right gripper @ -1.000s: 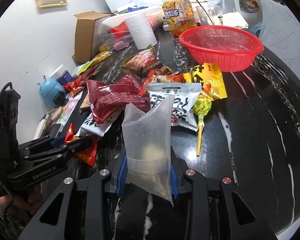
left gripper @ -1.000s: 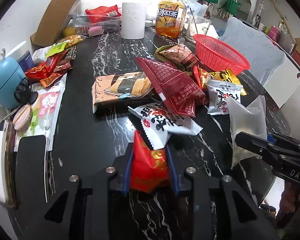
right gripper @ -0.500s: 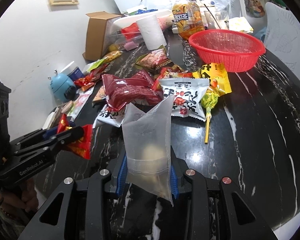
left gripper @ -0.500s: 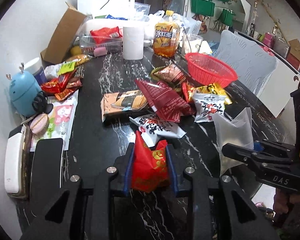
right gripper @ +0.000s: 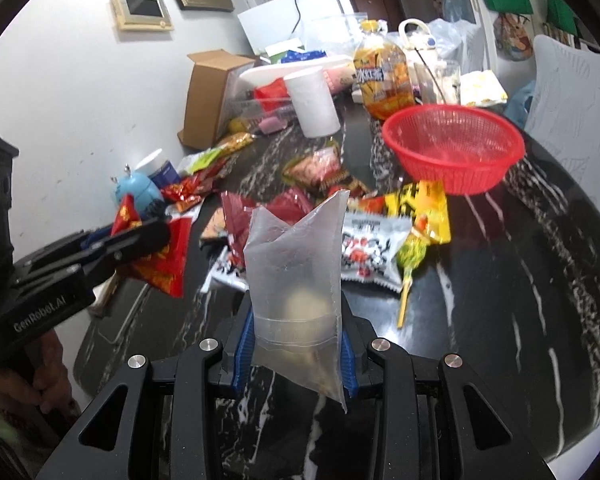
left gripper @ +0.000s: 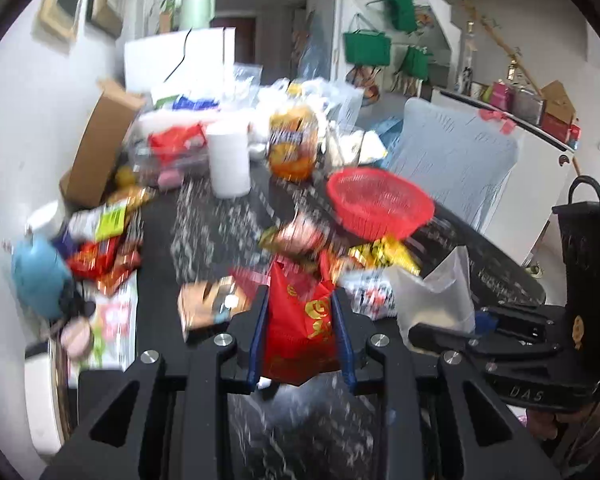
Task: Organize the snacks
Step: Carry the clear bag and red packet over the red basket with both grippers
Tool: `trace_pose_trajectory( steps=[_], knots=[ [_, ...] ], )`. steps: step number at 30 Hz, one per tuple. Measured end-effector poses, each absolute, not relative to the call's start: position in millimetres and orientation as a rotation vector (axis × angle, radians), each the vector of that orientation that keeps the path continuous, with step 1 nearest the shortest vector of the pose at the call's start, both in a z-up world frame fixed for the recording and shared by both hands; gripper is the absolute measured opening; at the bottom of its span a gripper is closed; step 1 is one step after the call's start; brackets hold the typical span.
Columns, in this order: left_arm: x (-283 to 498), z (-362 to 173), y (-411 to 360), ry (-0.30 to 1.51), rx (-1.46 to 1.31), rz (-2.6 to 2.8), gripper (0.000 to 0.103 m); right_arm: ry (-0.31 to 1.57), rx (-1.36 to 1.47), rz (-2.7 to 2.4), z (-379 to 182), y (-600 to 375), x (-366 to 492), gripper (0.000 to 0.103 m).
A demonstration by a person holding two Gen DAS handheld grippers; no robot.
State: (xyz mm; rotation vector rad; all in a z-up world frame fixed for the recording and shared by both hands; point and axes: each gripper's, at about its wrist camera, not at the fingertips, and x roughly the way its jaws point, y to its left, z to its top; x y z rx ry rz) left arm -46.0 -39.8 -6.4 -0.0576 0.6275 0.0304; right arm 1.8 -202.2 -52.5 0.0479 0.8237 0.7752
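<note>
My left gripper (left gripper: 300, 312) is shut on a red snack packet (left gripper: 300, 332) with gold print, held in the air above the near end of the black marble table (right gripper: 540, 248). It also shows at the left of the right wrist view (right gripper: 160, 256). My right gripper (right gripper: 296, 316) is shut on a clear plastic bag (right gripper: 296, 264) with a pale round item inside, also lifted. A red mesh basket (right gripper: 454, 146) stands at the far right of the table. A pile of snack packets (right gripper: 364, 240) lies between me and the basket.
A white paper roll (right gripper: 314, 104), an orange drink bottle (right gripper: 382, 76), a cardboard box (right gripper: 206, 100) and a clear tray crowd the far end. A blue round gadget (right gripper: 138, 192) and more packets line the left edge. A pale chair (left gripper: 456, 168) stands to the right.
Both grippers have risen and tilted up with their packets still held. The table and snack pile now sit lower and farther off, and the left view is blurred by motion.
</note>
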Motion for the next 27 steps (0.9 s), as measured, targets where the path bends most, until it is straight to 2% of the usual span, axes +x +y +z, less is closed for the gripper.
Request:
trace_pose_trajectory(
  steps=[14, 27],
  knots=[
    [25, 36, -59, 0.522, -0.01, -0.077, 0.029, 0.716, 0.038, 0.729, 4, -220, 52, 0.035],
    [118, 49, -81, 0.522, 0.035, -0.17, 0.029, 0.7, 0.004, 0.627, 23, -237, 129, 0.035]
  ],
)
